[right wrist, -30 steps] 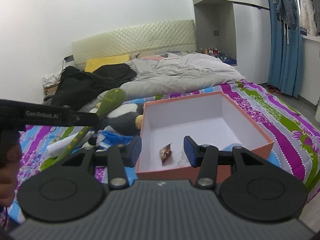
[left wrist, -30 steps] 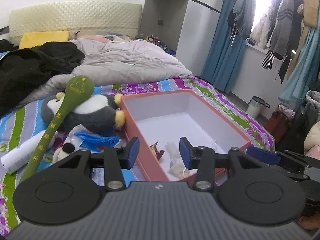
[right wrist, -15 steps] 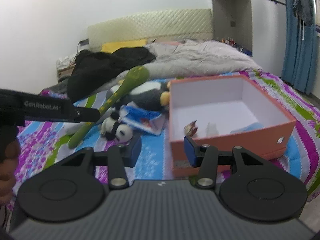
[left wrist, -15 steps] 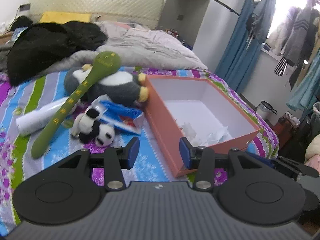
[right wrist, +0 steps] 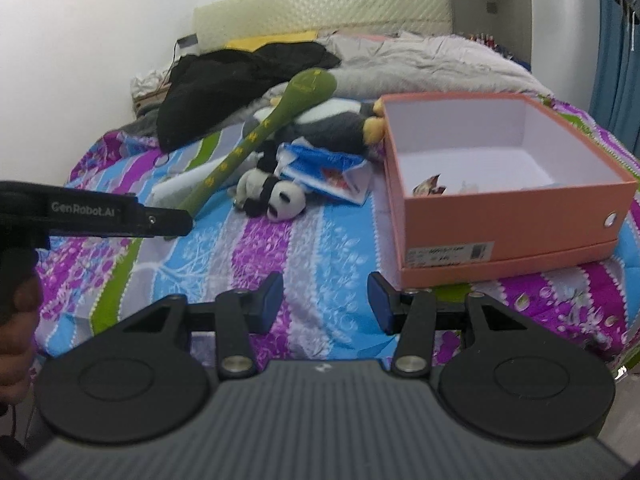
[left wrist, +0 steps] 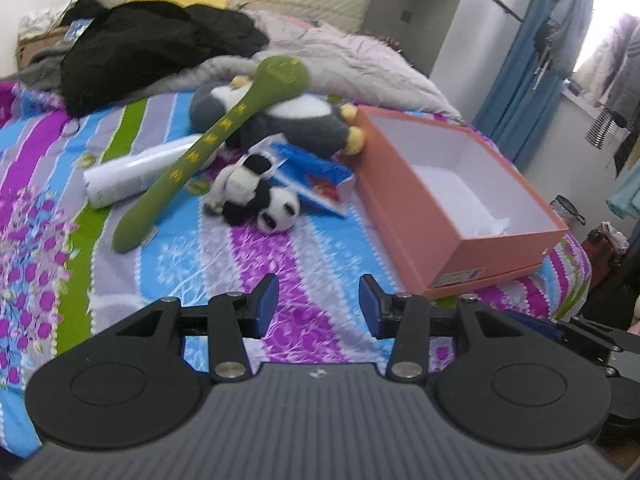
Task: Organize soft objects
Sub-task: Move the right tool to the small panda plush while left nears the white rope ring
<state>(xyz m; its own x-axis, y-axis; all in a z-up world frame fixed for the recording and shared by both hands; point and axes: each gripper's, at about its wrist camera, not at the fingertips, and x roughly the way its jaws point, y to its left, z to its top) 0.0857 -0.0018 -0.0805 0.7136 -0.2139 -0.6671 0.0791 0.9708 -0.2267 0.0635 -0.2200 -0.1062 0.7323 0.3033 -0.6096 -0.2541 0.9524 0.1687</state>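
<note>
We see the bedspread [left wrist: 328, 248], striped in purple, blue and green, filling most of both views. Toward twelve o'clock lie a grey quilt [right wrist: 432, 64] and a heap of black clothes [left wrist: 152, 52].

At about two o'clock in both views stands the orange box [right wrist: 516, 216], open at the top, its long axis running from near right toward the headboard. Inside, against the near wall, the right wrist view shows a small wrapper [right wrist: 430, 189] and a pale scrap we cannot identify; the left wrist view shows crumpled white paper [left wrist: 490, 227] in the near corner.

At the box's far left corner lies the big grey penguin [left wrist: 288, 120], a yellow foot touching the box wall. Across it leans the long green plush [left wrist: 216, 148], its round head at one o'clock and its tail at seven o'clock on the bedspread. Under its stem lies a white roll [left wrist: 136, 172].

Just beside the penguin a blue packet [left wrist: 312, 172] lies flat. At twelve o'clock from the left gripper [left wrist: 318, 306] lies the small panda [left wrist: 260, 196], head toward us, touching the packet.

Both the left gripper and the right gripper [right wrist: 324, 304] hang above the bedspread, fingers spread wide, holding and touching nothing.
</note>
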